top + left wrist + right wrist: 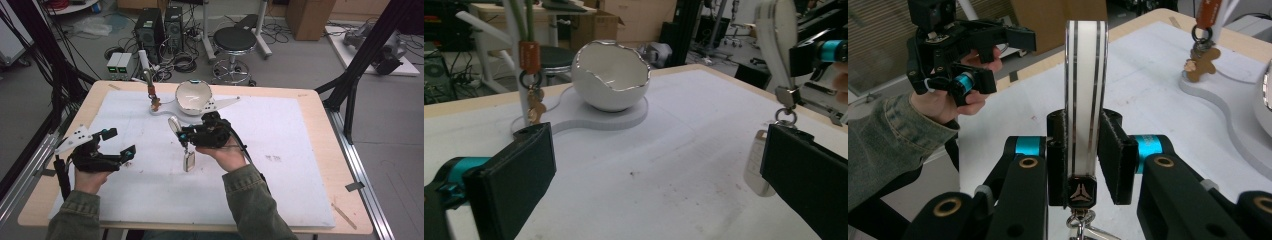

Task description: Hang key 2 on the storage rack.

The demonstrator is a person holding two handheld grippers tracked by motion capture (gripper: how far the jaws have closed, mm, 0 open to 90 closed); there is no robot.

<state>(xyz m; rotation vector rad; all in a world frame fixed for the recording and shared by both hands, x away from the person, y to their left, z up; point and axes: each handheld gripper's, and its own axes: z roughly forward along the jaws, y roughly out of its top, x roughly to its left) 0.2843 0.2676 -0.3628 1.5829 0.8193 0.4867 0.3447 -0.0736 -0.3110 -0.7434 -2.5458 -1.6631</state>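
No readable words or numbers are found in any view. One sign is seen: a small three-pointed emblem on the dark end cap of the white strap, low in the right gripper view's centre.

The key fob is white with two thin dark stripes running along its length and a black end cap bearing a pale emblem. The fingers gripping it are black, with turquoise sleeves behind. At the far side, the bowl is glossy white with a silver rim. The hanging tag is orange. The surface is white, edged in pale wood.
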